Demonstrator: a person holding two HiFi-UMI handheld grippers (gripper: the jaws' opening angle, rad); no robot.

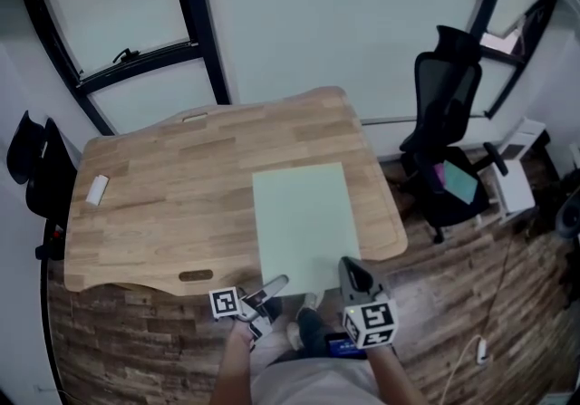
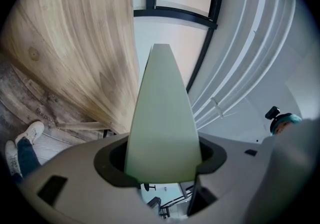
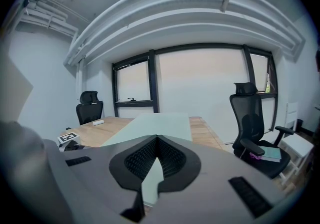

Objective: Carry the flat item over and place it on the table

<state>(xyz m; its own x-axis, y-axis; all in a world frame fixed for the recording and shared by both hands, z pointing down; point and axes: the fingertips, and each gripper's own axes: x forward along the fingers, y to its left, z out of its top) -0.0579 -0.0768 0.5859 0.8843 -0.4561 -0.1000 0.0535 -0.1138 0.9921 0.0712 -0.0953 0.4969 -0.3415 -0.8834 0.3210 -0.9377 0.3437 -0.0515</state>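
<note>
Lying on the bench (image 1: 163, 213), the green sheet (image 1: 304, 222) is clamped at its 6 o'clock edge by the right gripper (image 1: 349, 267). The left gripper (image 1: 276, 285) stands wide around it.

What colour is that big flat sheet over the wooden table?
The sheet is plain pale green, with no pattern; it shows best in the head view.

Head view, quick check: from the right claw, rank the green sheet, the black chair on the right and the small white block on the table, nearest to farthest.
1. green sheet: pinched in the right claw at its near right corner.
2. black chair: off to the right, on the floor beside the table.
3. small white block: on the far left side of the tabletop.
</note>
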